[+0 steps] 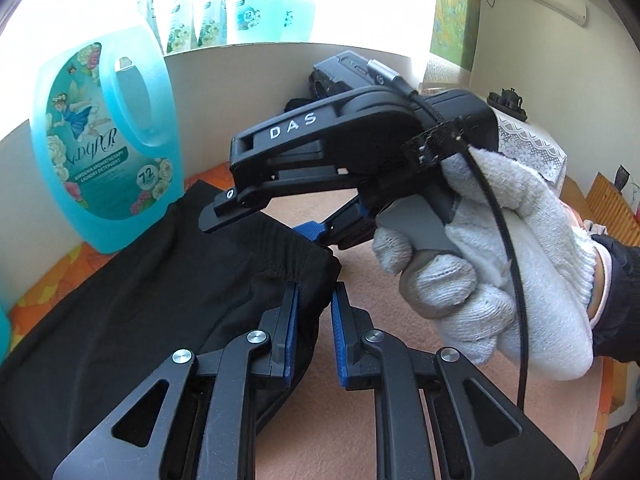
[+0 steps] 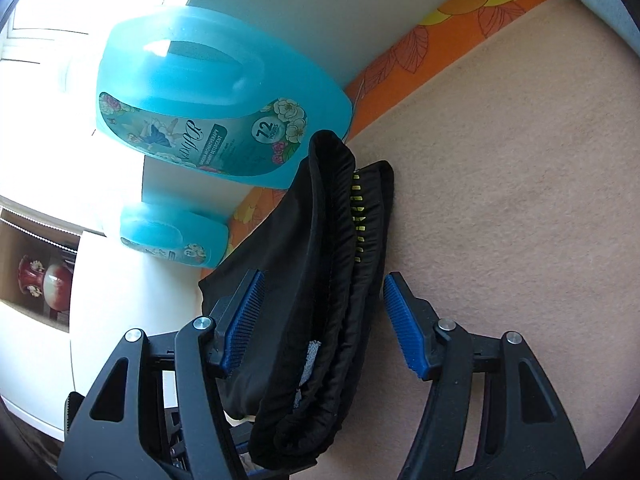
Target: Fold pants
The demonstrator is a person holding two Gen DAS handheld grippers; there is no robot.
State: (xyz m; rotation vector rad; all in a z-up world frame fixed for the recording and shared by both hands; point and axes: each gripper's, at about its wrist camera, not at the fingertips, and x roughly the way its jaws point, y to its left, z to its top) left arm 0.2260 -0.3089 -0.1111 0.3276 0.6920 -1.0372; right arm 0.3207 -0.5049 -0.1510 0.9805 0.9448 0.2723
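Black pants lie bunched on a pink cloth surface. In the left wrist view my left gripper is nearly closed, its blue pads pinching the near edge of the pants at their right corner. My right gripper, held by a white-gloved hand, reaches over the same corner from the right. In the right wrist view the right gripper stands open. The folded waistband of the pants, with yellow stitching, runs between its pads, and the right pad is clear of the cloth.
A large blue detergent bottle stands right behind the pants against a white wall, with a second bottle beside it. The pink surface has an orange floral border. A black cable hangs off the right gripper.
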